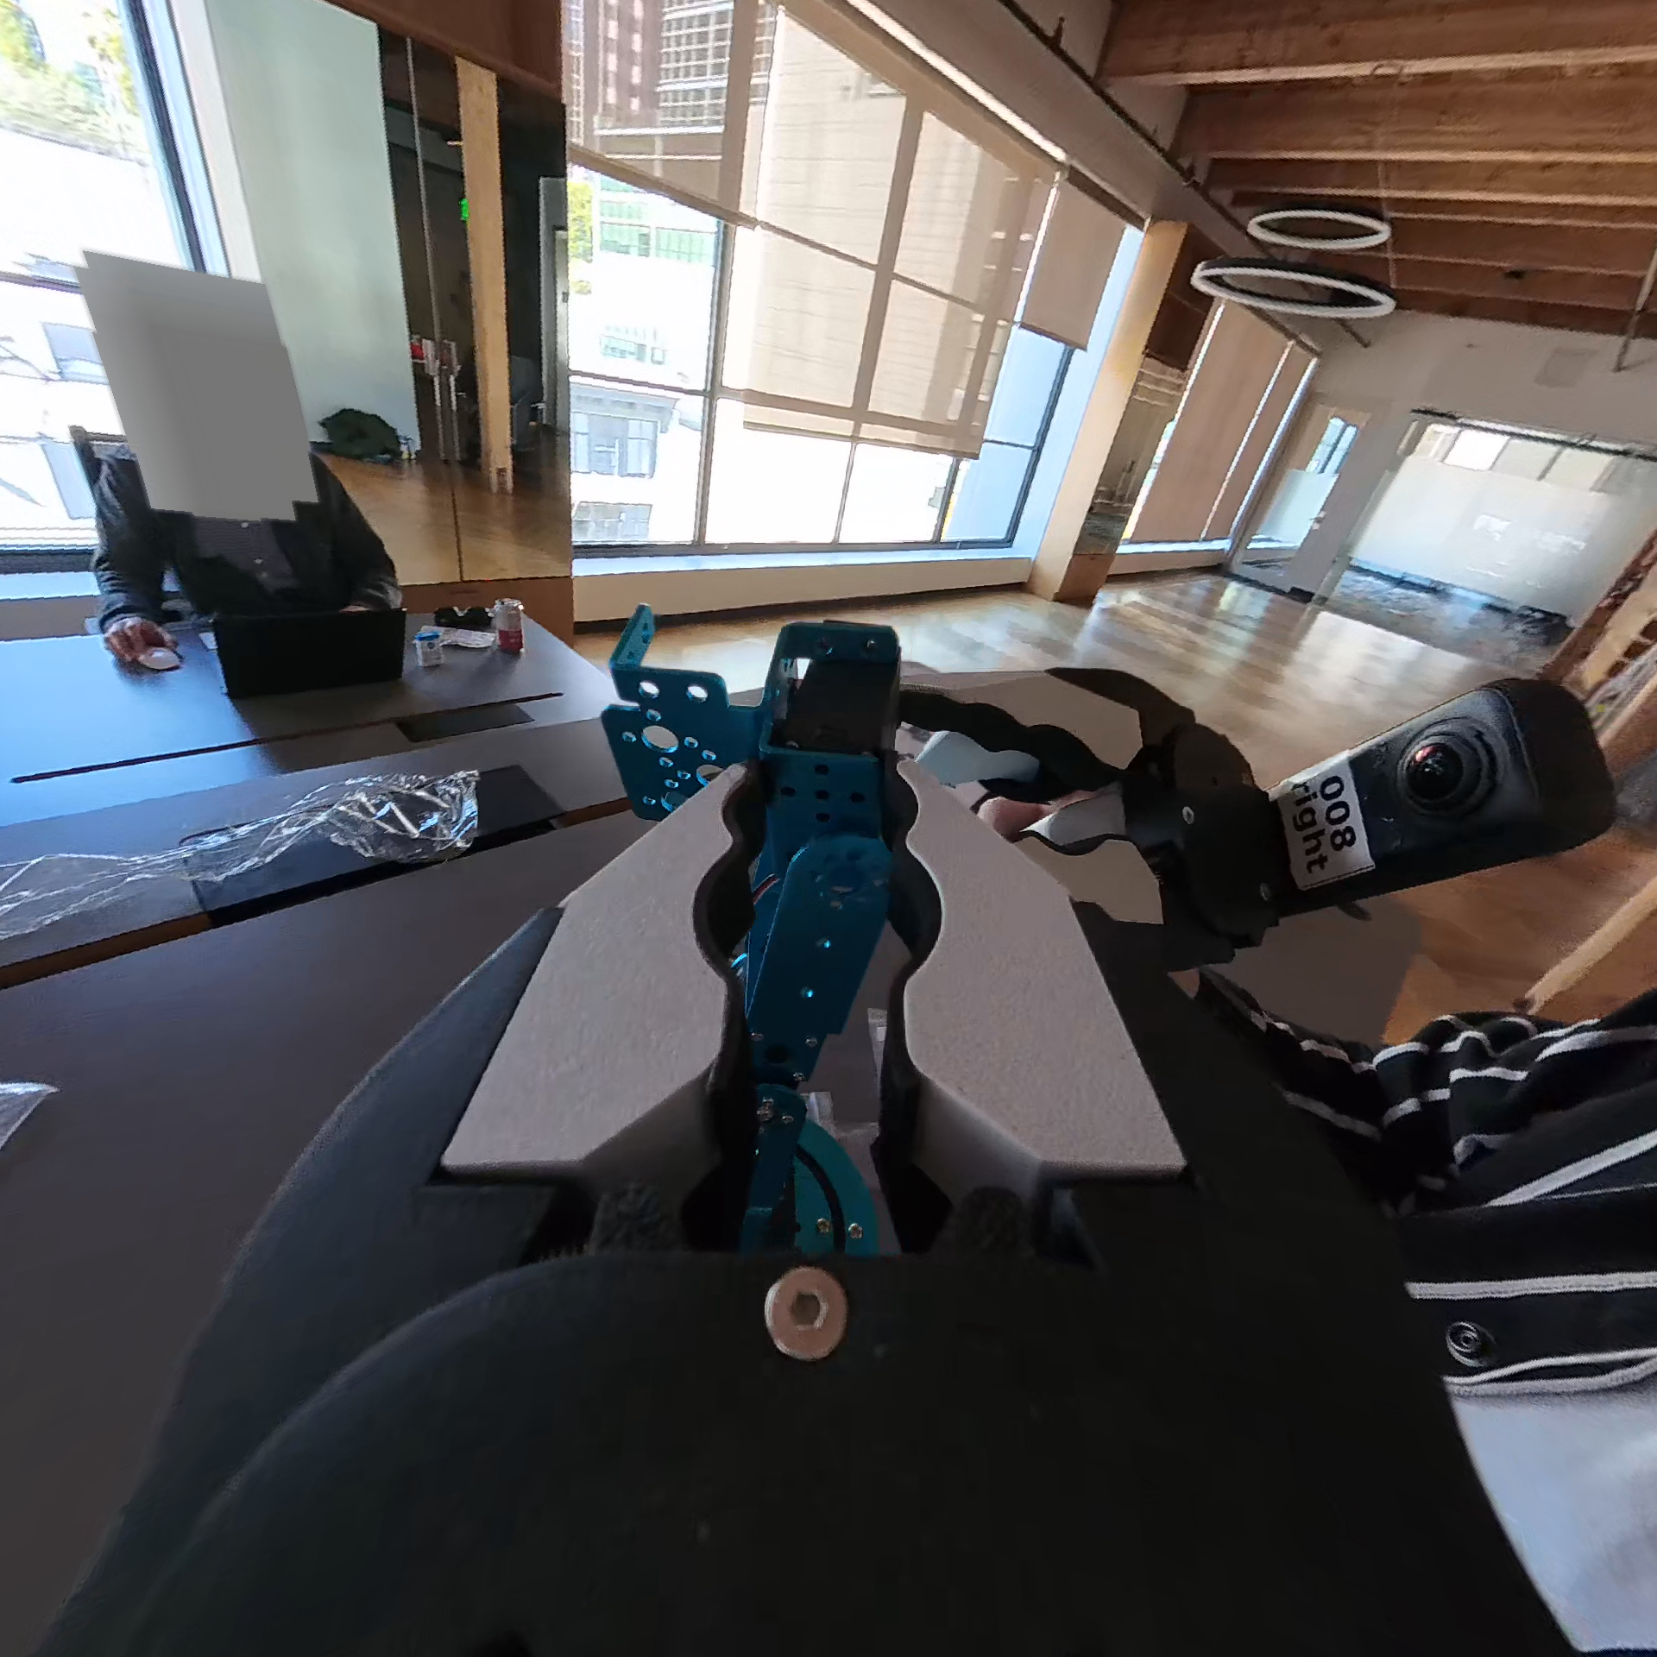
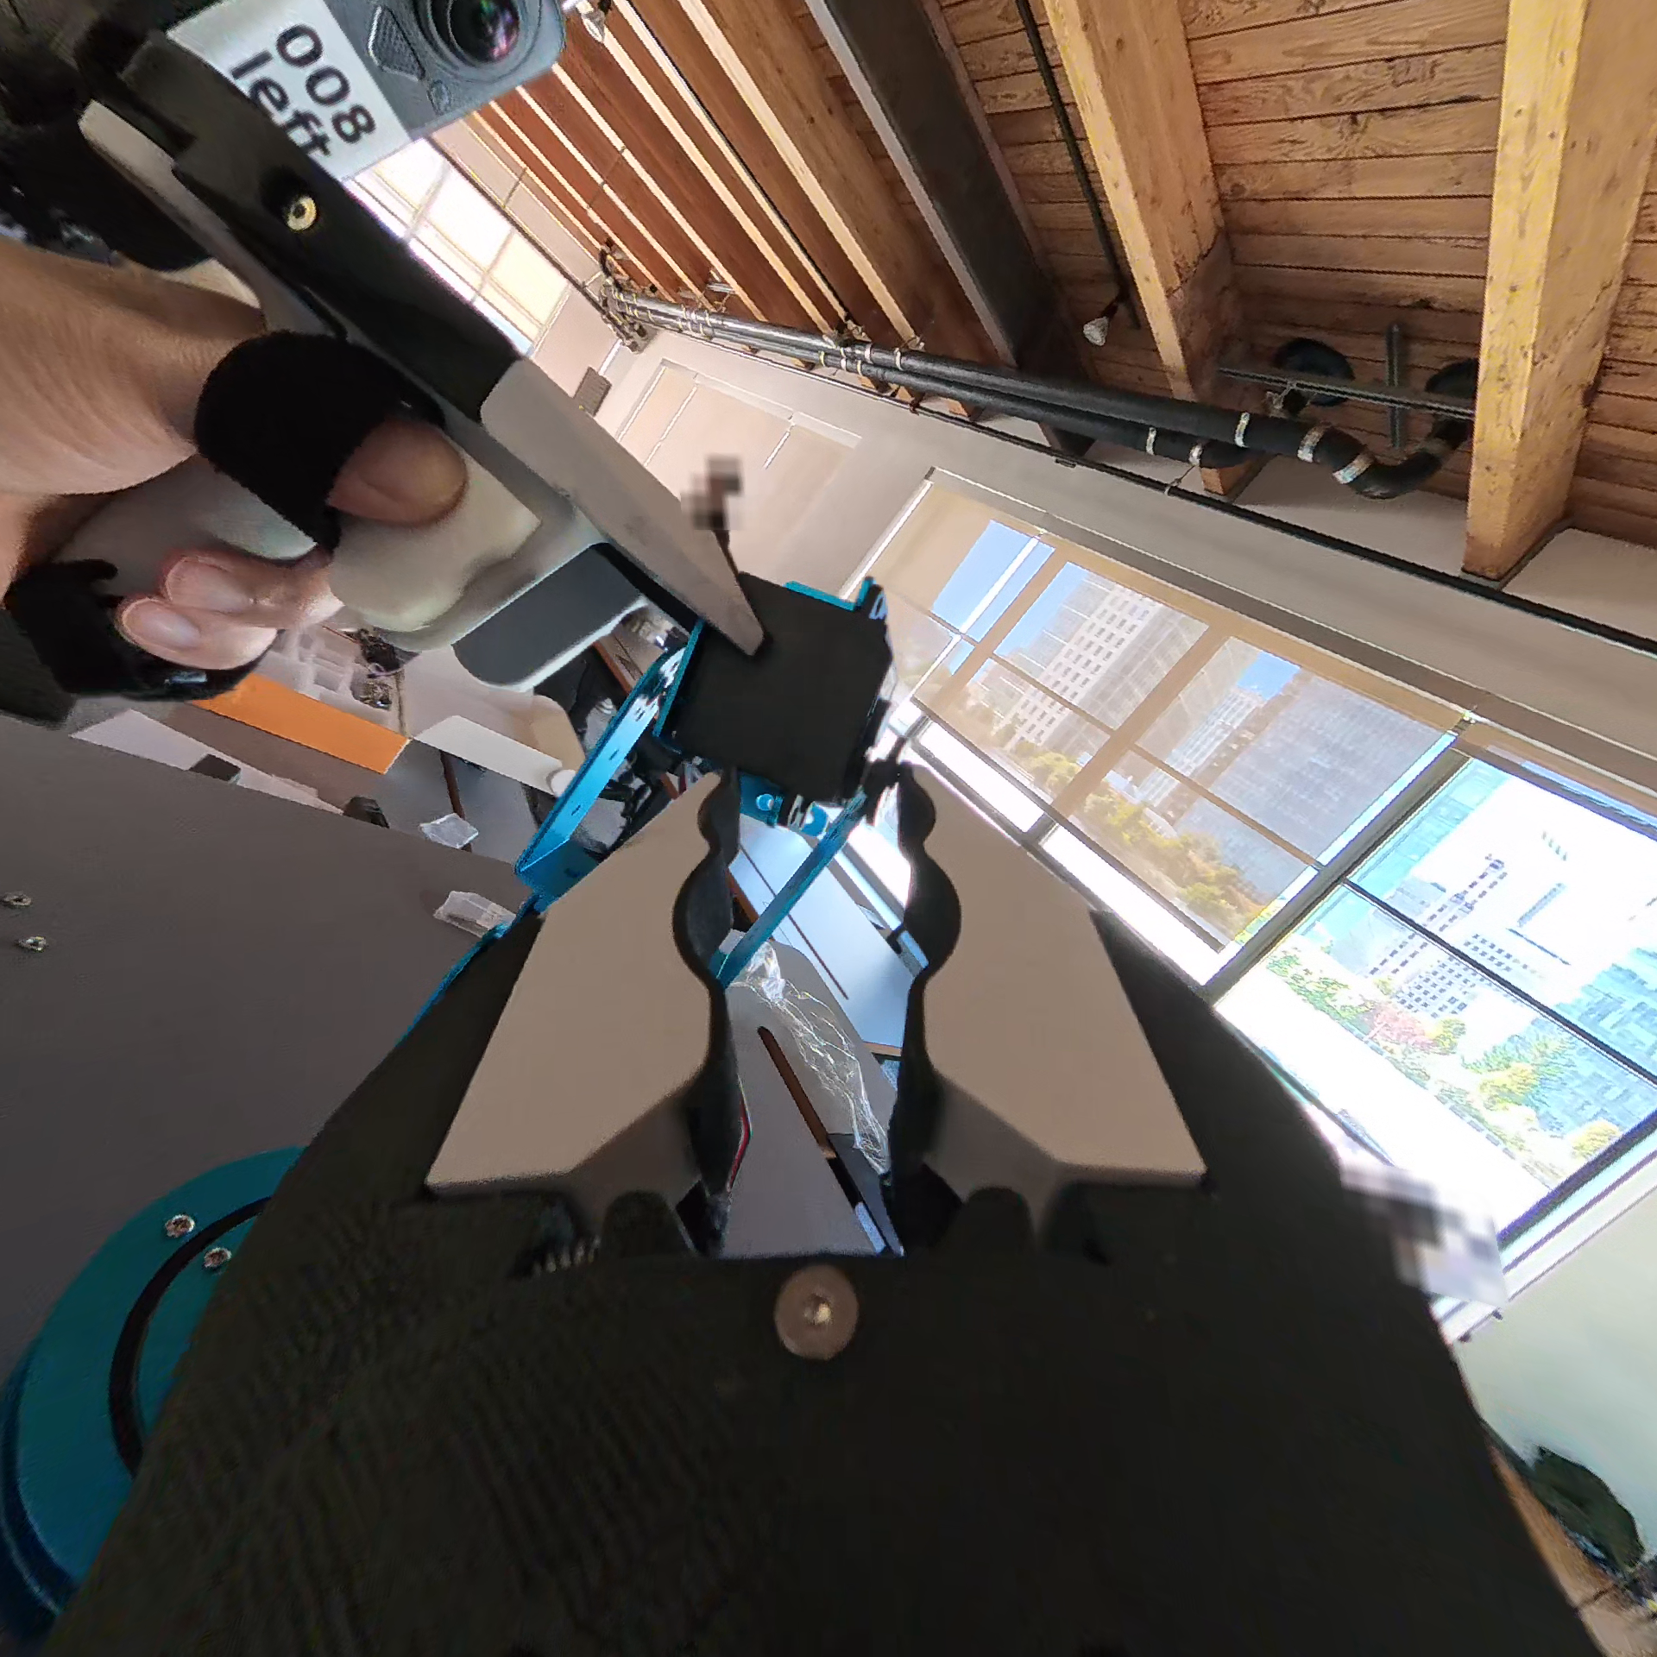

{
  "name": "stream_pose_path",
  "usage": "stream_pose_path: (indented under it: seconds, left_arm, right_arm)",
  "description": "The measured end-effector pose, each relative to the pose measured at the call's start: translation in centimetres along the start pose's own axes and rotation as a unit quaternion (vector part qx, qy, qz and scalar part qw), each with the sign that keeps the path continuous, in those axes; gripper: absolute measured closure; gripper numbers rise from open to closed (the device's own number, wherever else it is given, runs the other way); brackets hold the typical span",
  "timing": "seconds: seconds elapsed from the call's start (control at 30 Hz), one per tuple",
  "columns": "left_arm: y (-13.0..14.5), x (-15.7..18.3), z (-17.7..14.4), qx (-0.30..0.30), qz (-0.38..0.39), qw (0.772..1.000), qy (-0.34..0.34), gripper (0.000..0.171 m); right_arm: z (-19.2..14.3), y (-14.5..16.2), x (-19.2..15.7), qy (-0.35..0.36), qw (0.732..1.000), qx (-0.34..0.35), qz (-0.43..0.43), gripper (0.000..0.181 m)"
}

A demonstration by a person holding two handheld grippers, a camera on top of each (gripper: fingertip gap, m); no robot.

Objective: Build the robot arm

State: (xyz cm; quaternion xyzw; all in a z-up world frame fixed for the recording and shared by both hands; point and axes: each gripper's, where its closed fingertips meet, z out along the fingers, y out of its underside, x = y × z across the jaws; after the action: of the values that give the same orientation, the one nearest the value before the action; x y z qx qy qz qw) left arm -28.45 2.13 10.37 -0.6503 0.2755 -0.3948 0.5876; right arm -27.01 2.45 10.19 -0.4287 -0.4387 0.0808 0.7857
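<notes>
left gripper [image 1: 820, 789]: closed around blue metal arm [image 1: 820, 915]
right gripper [image 2: 811, 807]: partly open, servo [image 2: 789, 695] at tips, grip unclear
dark table [image 1: 179, 1031]: beneath

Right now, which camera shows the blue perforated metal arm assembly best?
The left wrist view: the blue perforated metal arm assembly rises full-length between the left gripper, from round base to bracket. The right wrist view shows only its black servo block, blue edges and part of the base.
</notes>
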Motion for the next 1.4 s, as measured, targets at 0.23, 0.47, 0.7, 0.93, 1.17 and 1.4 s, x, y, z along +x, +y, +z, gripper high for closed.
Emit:
stream_pose_path:
  seconds: [0.23, 0.47, 0.7, 0.93, 1.17, 1.4]
  left_arm:
    - [-0.1, 0.3, 0.0, -0.022, 0.012, 0.999, -0.028, 0.148]
    - [-0.1, 0.5, -0.2, -0.02, 0.015, 0.999, -0.041, 0.148]
    - [-0.8, 1.0, -0.1, -0.014, 0.042, 0.997, -0.056, 0.148]
    - [-0.8, 0.9, -0.3, -0.02, 0.051, 0.996, -0.068, 0.148]
    - [-1.0, 0.9, -0.1, -0.044, 0.068, 0.994, -0.074, 0.148]
    - [-1.1, 1.0, 0.0, -0.062, 0.078, 0.992, -0.078, 0.148]
  right_arm:
    - [-0.1, -0.1, 0.0, -0.011, 1.0, -0.008, 0.003, 0.148]
    - [-0.1, -0.3, 0.0, -0.01, 1.0, -0.007, -0.001, 0.148]
    - [-0.3, -0.8, 0.4, -0.005, 1.0, 0.008, 0.012, 0.147]
    - [-0.1, -0.8, 0.1, -0.018, 0.999, 0.01, 0.04, 0.146]
    - [-0.1, -0.7, 0.1, -0.032, 0.997, 0.021, 0.069, 0.145]
    - [-0.1, -0.5, 0.3, -0.029, 0.997, 0.02, 0.064, 0.149]
